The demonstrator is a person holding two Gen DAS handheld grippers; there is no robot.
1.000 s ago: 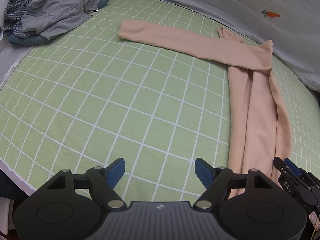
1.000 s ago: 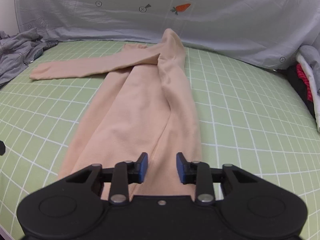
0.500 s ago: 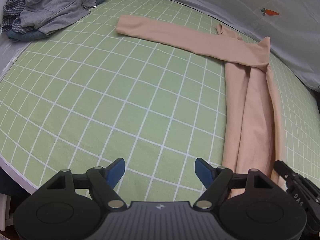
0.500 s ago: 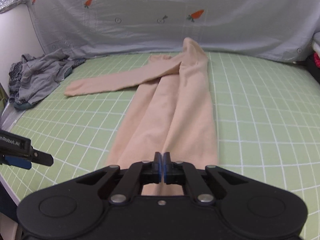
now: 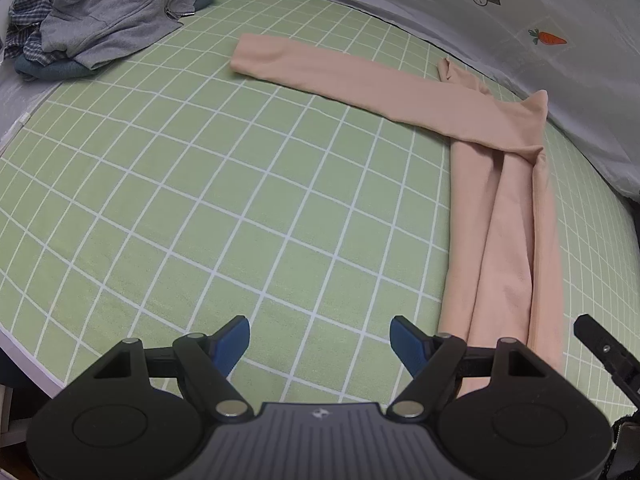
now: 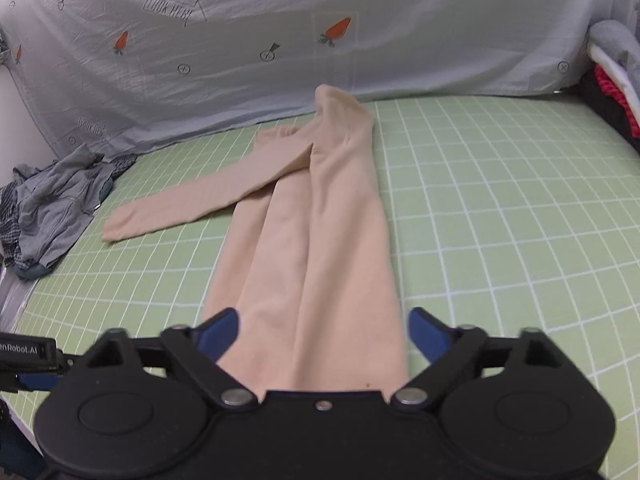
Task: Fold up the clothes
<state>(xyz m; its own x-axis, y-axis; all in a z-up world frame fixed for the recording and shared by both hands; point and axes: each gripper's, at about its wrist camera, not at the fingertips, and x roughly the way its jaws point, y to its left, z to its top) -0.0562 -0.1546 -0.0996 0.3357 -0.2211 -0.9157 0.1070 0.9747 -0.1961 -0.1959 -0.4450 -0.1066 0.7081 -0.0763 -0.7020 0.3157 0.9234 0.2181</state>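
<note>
The right gripper [image 6: 322, 330] sits at the bottom centre of its own view with its jaws opening, blue pads spread wide to either side of the peach garment [image 6: 316, 264]. The cloth lies flat on the bed below and between them; no pad presses on it, so nothing is pinched. That wide stance suits a hand letting go of a hem it has laid down, or readying for a fresh grab.

The left gripper [image 5: 320, 340] fills the bottom of its view, jaws spread and empty, over bare green checked sheet [image 5: 200, 200]. It hangs to the left of the garment's near end, apart from the cloth, probably waiting its turn.

Outward from the claws, the garment runs as a long narrow band from the lower centre of the right wrist view up to the grey carrot-print sheet [image 6: 360, 20] draped along the top. Its body looks doubled lengthwise, which explains the slim shape. One sleeve [image 5: 360, 76] stretches away flat toward the upper left, unfolded; it seems the next part to bring in over the body.

A heap of grey clothes [image 5: 108, 12] sits in the upper left corner of the left wrist view, well apart, likely awaiting folding. More fabric, red and grey [image 6: 612, 76], shows at the right edge.
</note>
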